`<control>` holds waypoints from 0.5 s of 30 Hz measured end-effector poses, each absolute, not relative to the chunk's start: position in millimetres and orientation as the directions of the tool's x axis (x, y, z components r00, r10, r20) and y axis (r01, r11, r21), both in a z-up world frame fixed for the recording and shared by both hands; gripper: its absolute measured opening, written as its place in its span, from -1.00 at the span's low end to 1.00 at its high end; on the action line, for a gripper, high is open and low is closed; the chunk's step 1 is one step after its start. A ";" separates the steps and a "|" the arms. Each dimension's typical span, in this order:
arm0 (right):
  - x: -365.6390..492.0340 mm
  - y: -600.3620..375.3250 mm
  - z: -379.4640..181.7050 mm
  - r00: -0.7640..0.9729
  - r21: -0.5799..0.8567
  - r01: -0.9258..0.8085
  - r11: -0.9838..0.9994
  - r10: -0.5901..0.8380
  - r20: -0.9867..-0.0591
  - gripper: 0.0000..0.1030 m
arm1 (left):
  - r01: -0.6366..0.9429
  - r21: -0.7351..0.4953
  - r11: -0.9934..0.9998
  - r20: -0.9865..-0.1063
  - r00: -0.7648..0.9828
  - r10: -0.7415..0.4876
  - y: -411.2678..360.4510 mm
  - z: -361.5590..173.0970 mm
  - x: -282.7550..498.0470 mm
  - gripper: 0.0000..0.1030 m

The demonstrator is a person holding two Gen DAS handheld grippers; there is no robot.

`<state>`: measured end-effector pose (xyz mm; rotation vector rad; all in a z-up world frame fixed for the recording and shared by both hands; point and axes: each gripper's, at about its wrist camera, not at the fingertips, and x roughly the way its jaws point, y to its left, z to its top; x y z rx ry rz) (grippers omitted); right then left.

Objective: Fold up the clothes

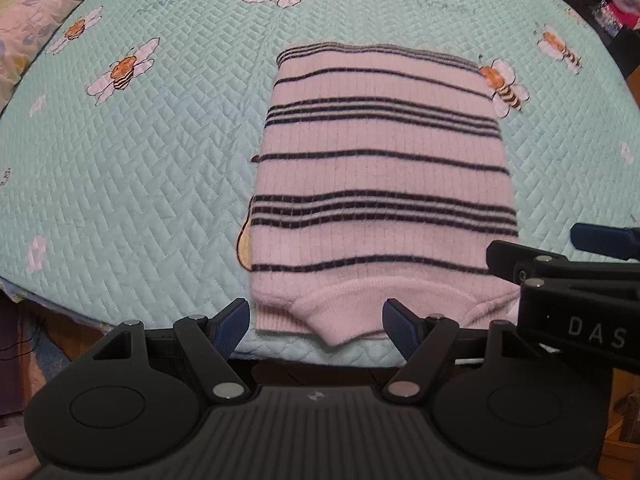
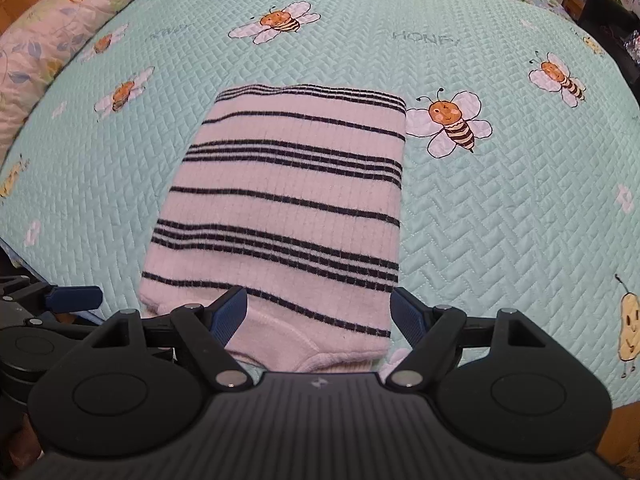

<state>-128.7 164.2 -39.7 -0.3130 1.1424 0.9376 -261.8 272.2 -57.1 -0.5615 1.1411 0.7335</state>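
Observation:
A pink knitted sweater with dark stripes (image 1: pixel 380 176) lies folded into a neat rectangle on the bed, its collar at the near edge. In the right wrist view the same sweater (image 2: pixel 288 208) fills the middle. My left gripper (image 1: pixel 316 326) stands open just before the collar, with nothing between its fingers. My right gripper (image 2: pixel 318 320) is open too, over the sweater's near right corner, its jaws apart and holding nothing. The right gripper's fingers (image 1: pixel 600 238) show at the right edge of the left wrist view. A finger of the left gripper (image 2: pixel 74 297) shows at the left of the right wrist view.
The bed is covered by a mint quilted bedspread (image 1: pixel 140 160) printed with bees (image 2: pixel 452 122). A floral pillow (image 2: pixel 60 28) lies at the far left. Dark furniture and clutter (image 1: pixel 616 12) stand beyond the bed's right side. The bed's near edge drops to a wooden floor (image 1: pixel 72 332).

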 end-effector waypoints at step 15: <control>-60.0 125.9 -63.8 -0.123 0.739 -0.514 0.435 0.816 -0.565 0.55 | -0.700 -0.534 0.474 -0.758 0.645 0.099 335.3 -71.0 -296.1 0.46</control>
